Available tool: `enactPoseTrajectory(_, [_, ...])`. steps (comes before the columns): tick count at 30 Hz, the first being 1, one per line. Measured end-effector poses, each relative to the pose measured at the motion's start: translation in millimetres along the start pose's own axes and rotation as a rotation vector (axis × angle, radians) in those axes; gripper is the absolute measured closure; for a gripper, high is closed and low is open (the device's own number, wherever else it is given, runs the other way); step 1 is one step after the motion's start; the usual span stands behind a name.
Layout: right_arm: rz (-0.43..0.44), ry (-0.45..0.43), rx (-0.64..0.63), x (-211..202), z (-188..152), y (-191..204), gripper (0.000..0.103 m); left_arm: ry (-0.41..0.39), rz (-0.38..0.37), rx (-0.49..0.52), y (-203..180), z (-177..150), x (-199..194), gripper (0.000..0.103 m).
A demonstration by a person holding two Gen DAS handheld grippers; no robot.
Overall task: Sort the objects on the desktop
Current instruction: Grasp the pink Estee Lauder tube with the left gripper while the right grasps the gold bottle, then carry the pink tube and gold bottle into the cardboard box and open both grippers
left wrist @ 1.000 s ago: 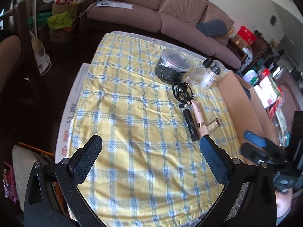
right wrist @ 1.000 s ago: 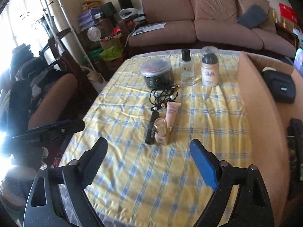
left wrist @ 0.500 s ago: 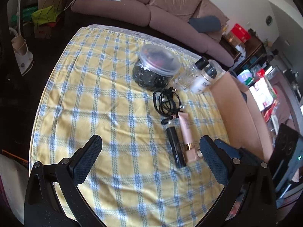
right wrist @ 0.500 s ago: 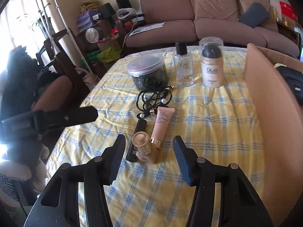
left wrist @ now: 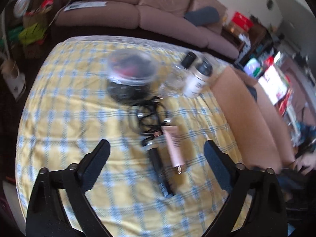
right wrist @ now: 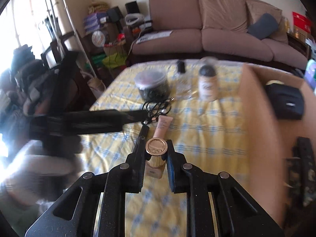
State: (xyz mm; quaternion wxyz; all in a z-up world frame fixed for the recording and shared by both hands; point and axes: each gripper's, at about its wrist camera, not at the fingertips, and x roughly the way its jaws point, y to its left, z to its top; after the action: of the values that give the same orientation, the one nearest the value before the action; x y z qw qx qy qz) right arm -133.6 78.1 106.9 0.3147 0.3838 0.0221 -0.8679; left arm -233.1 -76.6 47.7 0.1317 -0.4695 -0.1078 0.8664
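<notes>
A second ago the right hand-held gripper hung wide open above the yellow checked surface; its jaws have just been closing and now they clench the small gold-capped bottle, which stands upright between the pads, its round cap facing the camera. That bottle is gone from its old place next to the pink tube, and the tube and the black stick lie alone side by side on the cloth. The left hand-held gripper has swung in over the middle of the surface, where earlier it was off toward the near left corner; its jaws have narrowed a little yet stand apart, empty, with the stick and tube showing between them on the cloth below. Both views are smeared by motion, so the labels on the two tall bottles cannot be read and the dark-filled clear jar is only a blur; the tangle of black cable lies between jar and tube. The cardboard box at the right edge is cut off, a black pouch inside it. Both grippers point steeply down at the cloth, and in the right view the left one reaches across as a dark bar
</notes>
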Motion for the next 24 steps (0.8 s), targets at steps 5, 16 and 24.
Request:
enactPoseTrajectory(5, [0.018, -0.039, 0.056, -55, 4, -24, 0.085, 0.084, 0.152, 0.141, -37, 2, 43, 0.037])
enactPoseTrajectory(16, [0.013, -0.086, 0.117, -97, 4, -66, 0.084, 0.121, 0.198, 0.248, -59, -4, 58, 0.086])
enactPoseTrajectory(24, [-0.047, -0.137, 0.155, -148, 20, -116, 0.084, 0.055, 0.031, 0.202, -72, 2, -14, 0.086])
